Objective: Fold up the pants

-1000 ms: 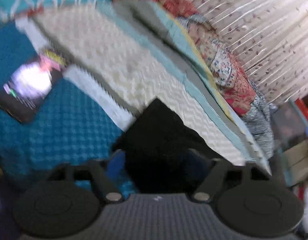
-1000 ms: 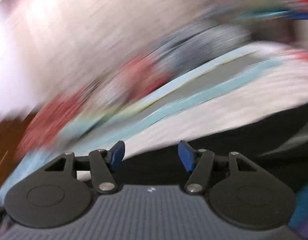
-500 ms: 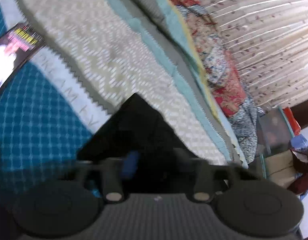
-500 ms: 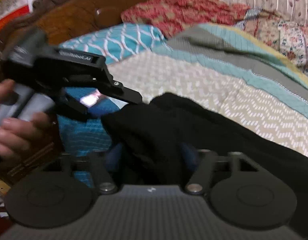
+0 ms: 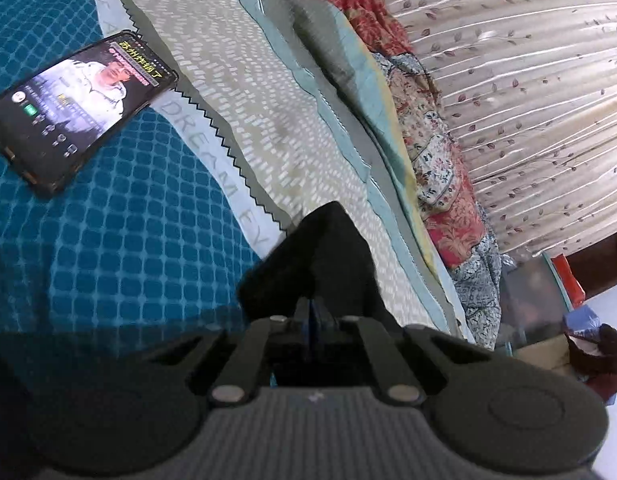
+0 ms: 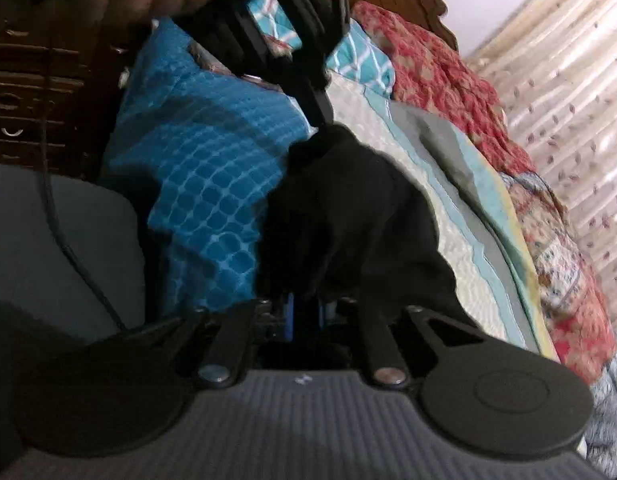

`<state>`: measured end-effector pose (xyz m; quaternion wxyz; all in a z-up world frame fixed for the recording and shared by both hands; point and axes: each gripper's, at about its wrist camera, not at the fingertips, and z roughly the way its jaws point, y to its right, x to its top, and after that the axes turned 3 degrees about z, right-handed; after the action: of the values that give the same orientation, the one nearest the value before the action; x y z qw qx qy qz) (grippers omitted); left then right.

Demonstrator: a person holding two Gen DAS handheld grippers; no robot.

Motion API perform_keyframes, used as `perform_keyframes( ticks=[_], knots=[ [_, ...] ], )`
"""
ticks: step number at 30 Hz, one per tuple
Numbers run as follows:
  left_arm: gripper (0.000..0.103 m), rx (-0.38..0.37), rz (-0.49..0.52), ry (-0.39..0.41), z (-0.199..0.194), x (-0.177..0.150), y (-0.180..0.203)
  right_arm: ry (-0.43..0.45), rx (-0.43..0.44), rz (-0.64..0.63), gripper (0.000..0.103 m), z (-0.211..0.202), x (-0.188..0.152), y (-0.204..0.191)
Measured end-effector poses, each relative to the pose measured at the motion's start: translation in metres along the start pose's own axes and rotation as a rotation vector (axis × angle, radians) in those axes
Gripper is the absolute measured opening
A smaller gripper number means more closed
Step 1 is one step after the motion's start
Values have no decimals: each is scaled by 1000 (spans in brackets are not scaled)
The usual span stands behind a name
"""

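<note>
Pants, black, are bunched on the bed in the left wrist view, directly ahead of the left gripper, whose fingers are pressed together on the fabric. A phone with a lit screen lies on the teal cover, well apart from the pants toward the upper left. In the right wrist view, the pants rise in a peak; the right gripper fingers are nearly closed, clamping the near edge, and the left gripper pinches the peak.
</note>
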<state>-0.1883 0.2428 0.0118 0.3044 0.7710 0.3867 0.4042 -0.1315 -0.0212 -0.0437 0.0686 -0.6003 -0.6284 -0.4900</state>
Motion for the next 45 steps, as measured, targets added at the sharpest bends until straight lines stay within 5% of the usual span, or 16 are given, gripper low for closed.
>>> perform_keyframes(
  ticks=[3,8,10,13,18,22,28,29,31,32,39,45],
  knots=[
    [3,-83,27,-9,-3,0,17,-17,30,87,15,5,3,14],
    [3,-187,210,-71,19,-15,75,-24,71,209,16,-4,-3,21],
    [4,-157,256,-125,41,-27,86,-19,77,238,19,-9,-3,24],
    [4,-35,292,-182,69,-38,81,-11,84,363,48,-15,-12,44],
    [4,178,343,-207,86,-42,71,13,31,641,49,-62,-54,83],
    [5,159,229,-223,81,-34,52,-67,-33,771,49,-77,-100,93],
    [5,191,220,-225,85,-30,53,-104,-96,672,50,-76,-103,79],
    [5,197,224,-224,85,-32,56,-101,-96,674,48,-72,-103,79],
    [5,205,226,-227,85,-33,58,-118,-78,674,14,-68,-106,85],
    [5,208,226,-228,84,-34,60,-121,-53,678,6,-69,-106,86],
    [5,219,238,-231,79,-33,59,-99,101,811,6,-117,-126,103],
    [4,224,343,-179,62,-43,95,-106,93,861,9,-108,-141,87]
  ],
)
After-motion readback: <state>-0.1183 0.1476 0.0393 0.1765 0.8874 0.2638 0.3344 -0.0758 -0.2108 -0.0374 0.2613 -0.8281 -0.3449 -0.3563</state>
